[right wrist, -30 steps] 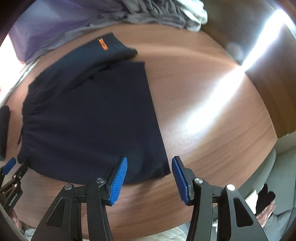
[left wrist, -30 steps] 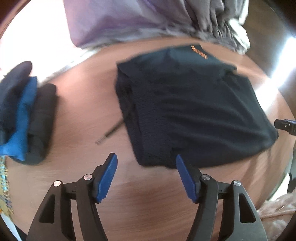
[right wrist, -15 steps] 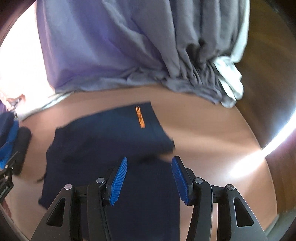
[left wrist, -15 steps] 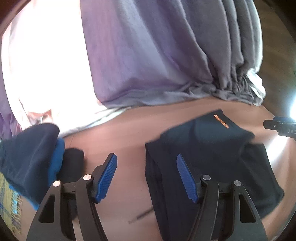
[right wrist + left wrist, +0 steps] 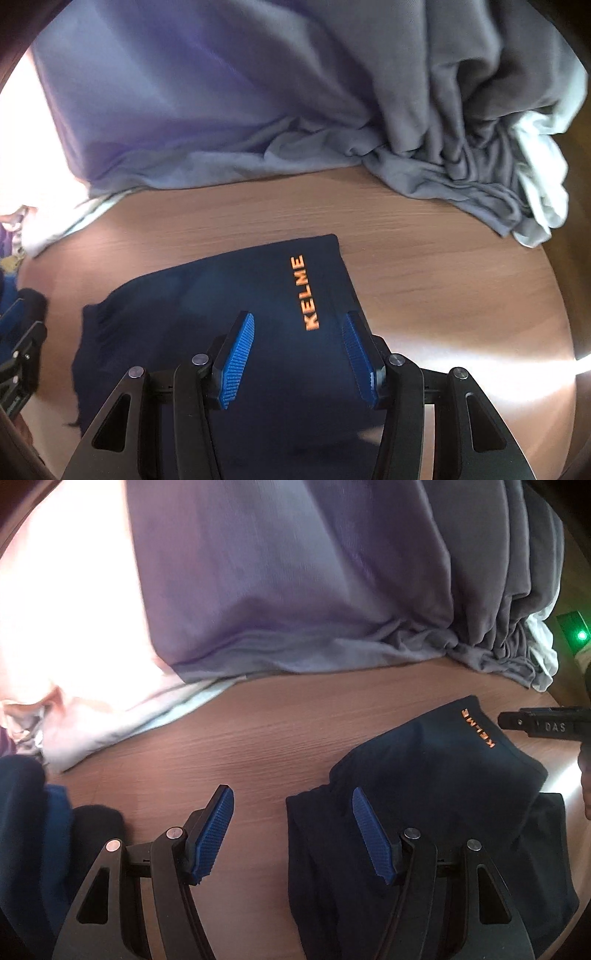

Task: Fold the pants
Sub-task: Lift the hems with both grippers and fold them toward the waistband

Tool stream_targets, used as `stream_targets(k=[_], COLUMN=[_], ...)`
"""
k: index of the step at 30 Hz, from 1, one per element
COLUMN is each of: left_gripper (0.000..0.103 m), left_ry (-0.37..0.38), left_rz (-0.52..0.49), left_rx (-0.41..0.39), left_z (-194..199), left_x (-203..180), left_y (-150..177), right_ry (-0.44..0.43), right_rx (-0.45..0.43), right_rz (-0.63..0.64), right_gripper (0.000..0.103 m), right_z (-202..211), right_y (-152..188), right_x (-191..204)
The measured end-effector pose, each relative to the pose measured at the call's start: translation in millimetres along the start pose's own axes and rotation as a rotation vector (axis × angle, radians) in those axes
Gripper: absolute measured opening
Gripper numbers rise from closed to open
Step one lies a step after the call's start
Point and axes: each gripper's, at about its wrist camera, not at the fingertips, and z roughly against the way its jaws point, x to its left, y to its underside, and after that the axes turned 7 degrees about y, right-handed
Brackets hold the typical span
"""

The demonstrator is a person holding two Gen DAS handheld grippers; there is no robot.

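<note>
Navy Kelme shorts [image 5: 229,325] lie part-folded on the wooden worktop [image 5: 443,280], logo leg skewed on top. You're mid-fold, I'd say; next, catch that far hem and square it. Left tool [image 5: 291,827] and right tool [image 5: 299,350]: both spread, empty, above the cloth.

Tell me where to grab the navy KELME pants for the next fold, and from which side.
Probably the far hem of the navy KELME pants, the edge just beyond the orange lettering. It lies flat, straight and clear of the grey curtain. Come from above, one open gripper at each far corner: right gripper by the lettering, left gripper at the other corner.
</note>
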Motion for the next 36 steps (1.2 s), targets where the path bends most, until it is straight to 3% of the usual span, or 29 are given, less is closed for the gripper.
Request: stream_targets(k=[9,17,20,22,29,31,33,36], left_gripper=[0.066,0.066,0.058,0.042,0.040,0.040,0.040,0.040], left_ry=[0.060,0.093,0.101,0.127,0.083,0.054,0.033,-0.005], left_rz=[0.045,0.058,0.061,0.074,0.063,0.054,0.047,0.041], left_rx=[0.130,0.185,0.189,0.201,0.147,0.111,0.087,0.055], left_z=[-52,-78,-83,-85,-68,-56,-49,-37], left_x=[12,13,13,12,6,3,0,-1], left_y=[1,4,3,3,0,-2,-5,-9], right_ry=[0.015,0.070,0.069,0.061,0.043,0.035,0.021,-0.004], right_rx=[0.063,0.059,0.064,0.060,0.050,0.042,0.034,0.028], right_rz=[0.006,0.042,0.040,0.037,0.028,0.023,0.025,0.014], right_gripper=[0.051,0.051,0.051,0.051,0.050,0.038,0.014,0.008], right_z=[-57,-84,-91,-95,-97,-96,-95,-90], right_y=[-29,-42,-45,-47,-51,-50,-50,-50], right_x=[4,5,3,2,-1,-2,-4,-5])
